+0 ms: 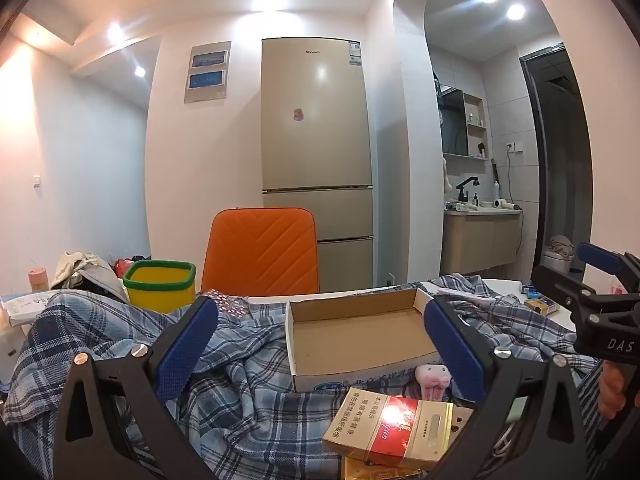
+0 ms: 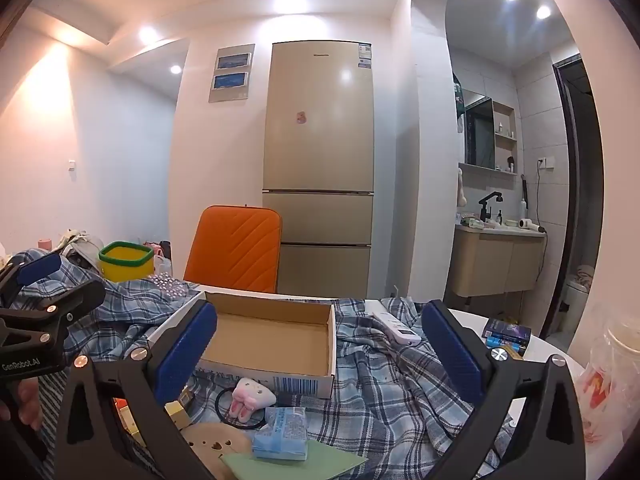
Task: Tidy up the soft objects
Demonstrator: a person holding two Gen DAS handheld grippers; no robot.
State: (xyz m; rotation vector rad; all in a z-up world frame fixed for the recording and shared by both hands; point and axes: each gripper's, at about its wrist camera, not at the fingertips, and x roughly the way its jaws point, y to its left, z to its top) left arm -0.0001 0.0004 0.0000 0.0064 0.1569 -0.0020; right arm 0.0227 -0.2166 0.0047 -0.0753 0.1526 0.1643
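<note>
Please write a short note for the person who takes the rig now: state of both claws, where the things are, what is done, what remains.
Left claw: open, holding nothing. Right claw: open, holding nothing.
Cardboard box: open and empty, resting on the plaid cloth on the table.
In front of the box: pink plush hair tie, blue tissue pack. A red and gold carton lies nearest the left claw.
Done: nothing in the box yet.
Left: probably the hair tie, the tissue pack and the crumpled cloth to tidy.

A lived-in small home is showing here: a tall gold fridge (image 1: pixel 316 160) is standing by an orange chair (image 1: pixel 260 250), and a washbasin vanity (image 2: pixel 500 260) is sitting in the tiled alcove.
</note>
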